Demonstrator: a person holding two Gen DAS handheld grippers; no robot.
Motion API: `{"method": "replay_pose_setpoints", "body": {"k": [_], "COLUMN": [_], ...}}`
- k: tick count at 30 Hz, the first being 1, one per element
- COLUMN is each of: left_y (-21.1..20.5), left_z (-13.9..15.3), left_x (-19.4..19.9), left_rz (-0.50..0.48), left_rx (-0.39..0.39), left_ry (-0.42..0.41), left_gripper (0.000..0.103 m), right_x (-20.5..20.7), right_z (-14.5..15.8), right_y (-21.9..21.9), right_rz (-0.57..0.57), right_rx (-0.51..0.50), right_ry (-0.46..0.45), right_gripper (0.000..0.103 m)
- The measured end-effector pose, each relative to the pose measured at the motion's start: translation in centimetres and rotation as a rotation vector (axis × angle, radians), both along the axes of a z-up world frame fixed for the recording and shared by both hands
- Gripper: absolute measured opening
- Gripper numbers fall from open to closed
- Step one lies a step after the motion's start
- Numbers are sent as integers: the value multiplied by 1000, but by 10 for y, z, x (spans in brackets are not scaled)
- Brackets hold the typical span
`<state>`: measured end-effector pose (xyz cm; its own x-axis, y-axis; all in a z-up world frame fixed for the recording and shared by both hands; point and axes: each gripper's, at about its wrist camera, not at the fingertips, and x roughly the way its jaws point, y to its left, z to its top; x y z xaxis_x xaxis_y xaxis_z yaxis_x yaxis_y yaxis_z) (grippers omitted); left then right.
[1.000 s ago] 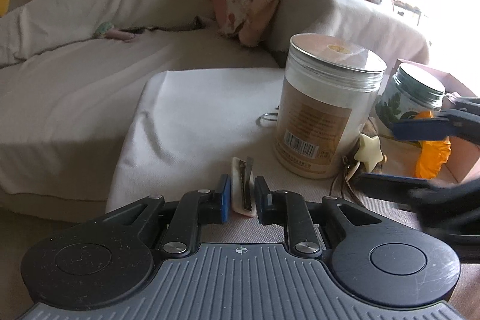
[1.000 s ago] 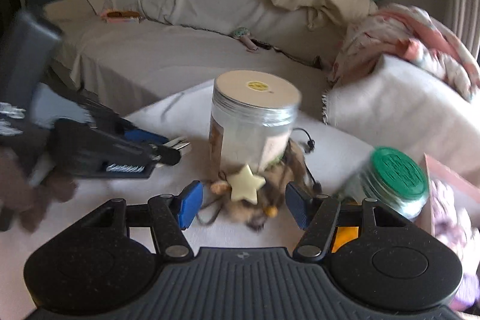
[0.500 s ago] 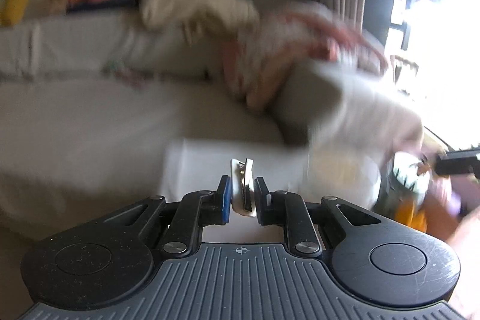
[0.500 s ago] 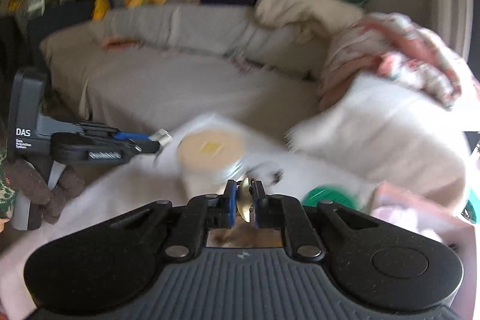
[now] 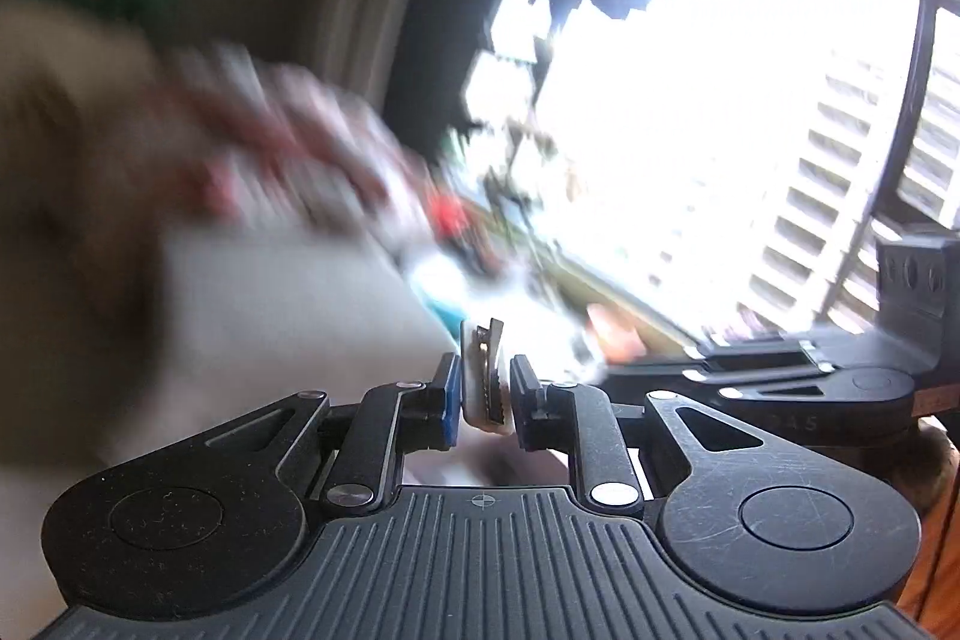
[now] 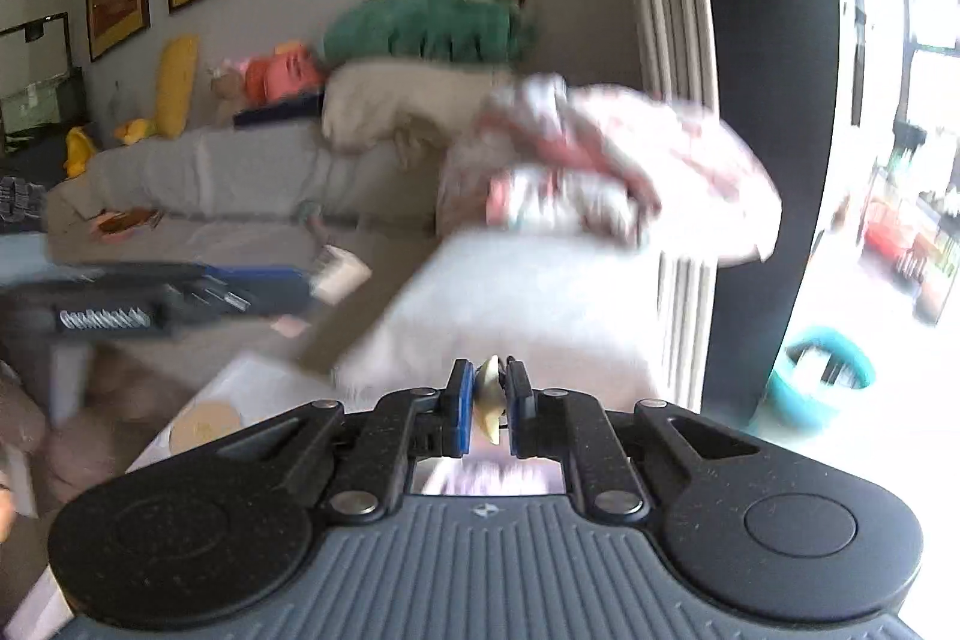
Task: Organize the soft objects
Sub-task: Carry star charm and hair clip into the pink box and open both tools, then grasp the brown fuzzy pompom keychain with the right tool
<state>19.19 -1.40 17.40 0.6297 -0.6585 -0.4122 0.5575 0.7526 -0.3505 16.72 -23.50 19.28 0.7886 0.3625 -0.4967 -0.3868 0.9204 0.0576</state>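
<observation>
Both grippers are loaded and in the air, so I'd call this mid-transfer: picked, nothing placed.

Left gripper [image 5: 485,394]: fingers narrow, clamped on a small hair clip [image 5: 482,376], cream body with a toothed metal strip, standing upright between the pads and poking out past the tips. The right wrist view shows the same gripper [image 6: 312,287] out to the left of the right fingers, with the clip [image 6: 339,273] at its tip.

Right gripper [image 6: 485,403]: fingers narrow, pinching a small cream-yellow soft piece [image 6: 489,396] edge-on; I can't tell its shape from here. The left wrist view shows the right gripper [image 5: 780,376] just to the right of the left fingers, close alongside.

Left to do, my guess: find the drop spot and release both. No container is identifiable in either view, so the destination is unknown.

Surroundings: heavy motion blur. Ahead of the right fingers are a grey sofa [image 6: 240,172] with a beige pillow [image 6: 408,100], a green plush [image 6: 426,19] and a pink patterned blanket [image 6: 606,160]. Below left of the fingers is a jar lid [image 6: 205,424] on the white-covered table [image 6: 252,382]. A teal bucket [image 6: 822,370] sits to the right by the bright window [image 5: 750,112].

Obstruction risk: the two grippers are near each other; the jar sits below the path.
</observation>
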Motion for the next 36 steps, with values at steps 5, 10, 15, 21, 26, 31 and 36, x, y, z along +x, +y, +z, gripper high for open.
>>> {"method": "replay_pose_setpoints", "body": {"k": [5,10,15,21,26,31,36], "left_y": [-40,-12,37,102,134,145,155], "left_z": [-64,-62,-42,-50,-84,-110,-117], "left_x": [10,0,-29,-86,-107,-118,-125], "left_rz": [46,48,197,478,527,512,504], "left_rx": [106,26,33,154,167,141,103], "left_ry": [188,212,143,47,176,266,286], "left_gripper": [20,20,20,20,20,20,20], "right_x": [10,2,-12,-42,-53,-54,-38], "right_z": [-49,-63,-75,-89,-104,-140,-171], "right_y": [-36,-53,-32,17,80,157,222], "right_rz": [-97,-142,-176,-89,106,253,242], "right_rx": [22,30,-61,-163,-162,-196,-347], "right_ry": [103,92,28,-71,-46,19,-31], "right_gripper": [49,58,65,70,70,69,52]}}
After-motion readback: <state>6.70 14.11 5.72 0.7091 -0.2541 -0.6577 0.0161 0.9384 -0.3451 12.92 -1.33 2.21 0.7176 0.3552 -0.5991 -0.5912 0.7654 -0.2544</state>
